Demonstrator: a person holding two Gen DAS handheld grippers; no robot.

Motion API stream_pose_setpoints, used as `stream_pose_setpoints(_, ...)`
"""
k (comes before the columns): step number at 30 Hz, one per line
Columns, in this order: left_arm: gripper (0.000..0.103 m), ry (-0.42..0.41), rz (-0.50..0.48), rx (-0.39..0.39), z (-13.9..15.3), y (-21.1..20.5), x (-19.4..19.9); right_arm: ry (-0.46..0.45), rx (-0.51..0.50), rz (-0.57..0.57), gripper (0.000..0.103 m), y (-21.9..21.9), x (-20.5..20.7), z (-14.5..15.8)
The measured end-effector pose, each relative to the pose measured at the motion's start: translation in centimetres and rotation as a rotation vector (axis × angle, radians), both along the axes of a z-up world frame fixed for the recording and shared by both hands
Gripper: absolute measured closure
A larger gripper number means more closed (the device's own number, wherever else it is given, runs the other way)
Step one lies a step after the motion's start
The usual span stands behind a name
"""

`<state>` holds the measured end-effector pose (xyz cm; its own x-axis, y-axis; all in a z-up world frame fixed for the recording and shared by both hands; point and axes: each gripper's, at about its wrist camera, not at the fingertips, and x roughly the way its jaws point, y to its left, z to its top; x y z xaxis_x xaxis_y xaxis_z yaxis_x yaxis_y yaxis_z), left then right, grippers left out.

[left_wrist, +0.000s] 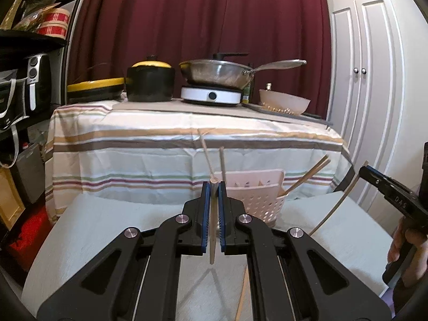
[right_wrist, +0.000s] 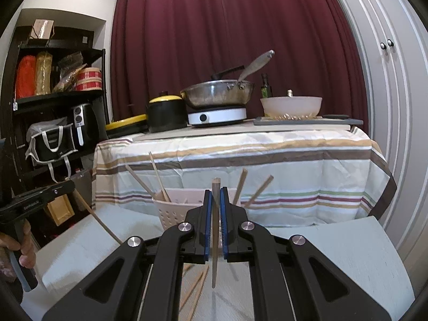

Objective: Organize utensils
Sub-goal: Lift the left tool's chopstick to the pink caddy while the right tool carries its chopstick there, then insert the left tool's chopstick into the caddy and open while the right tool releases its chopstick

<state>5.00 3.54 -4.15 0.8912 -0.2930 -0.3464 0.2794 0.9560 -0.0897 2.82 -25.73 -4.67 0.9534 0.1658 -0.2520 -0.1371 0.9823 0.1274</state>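
At the centre of each wrist view, the left gripper point(left_wrist: 214, 187) and right gripper point(right_wrist: 216, 195) each pinch one upright pale wooden chopstick point(left_wrist: 212, 222) point(right_wrist: 215, 230), just before the white perforated plastic basket point(left_wrist: 256, 203) holding more chopsticks.

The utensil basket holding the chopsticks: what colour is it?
The utensil basket is pale pinkish white with perforated walls, clearest in the left wrist view.

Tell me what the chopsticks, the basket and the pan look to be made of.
Chopstick in the left gripper: likely bamboo or wood, pale tan, matte.
Basket: probably plastic, cream, smooth, with rows of moulded holes.
Pan: metal, probably stainless steel, grey and shiny, with a riveted handle.
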Motion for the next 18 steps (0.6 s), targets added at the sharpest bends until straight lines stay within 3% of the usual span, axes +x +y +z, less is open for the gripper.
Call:
stream_pose_setpoints(9, 0.097, -0.067, -0.091, -0.028, 5.1, -1.8, 1.4, -0.093, 0.032, 0.036, 0.096, -0.4, 1.1, 4.5)
stream_pose_setpoints(18, 0.096, -0.182, -0.111, -0.035, 10.5, -3.6, 4.7, -0.213, 0.028, 0.041, 0.096, -0.6, 4.6, 9.2)
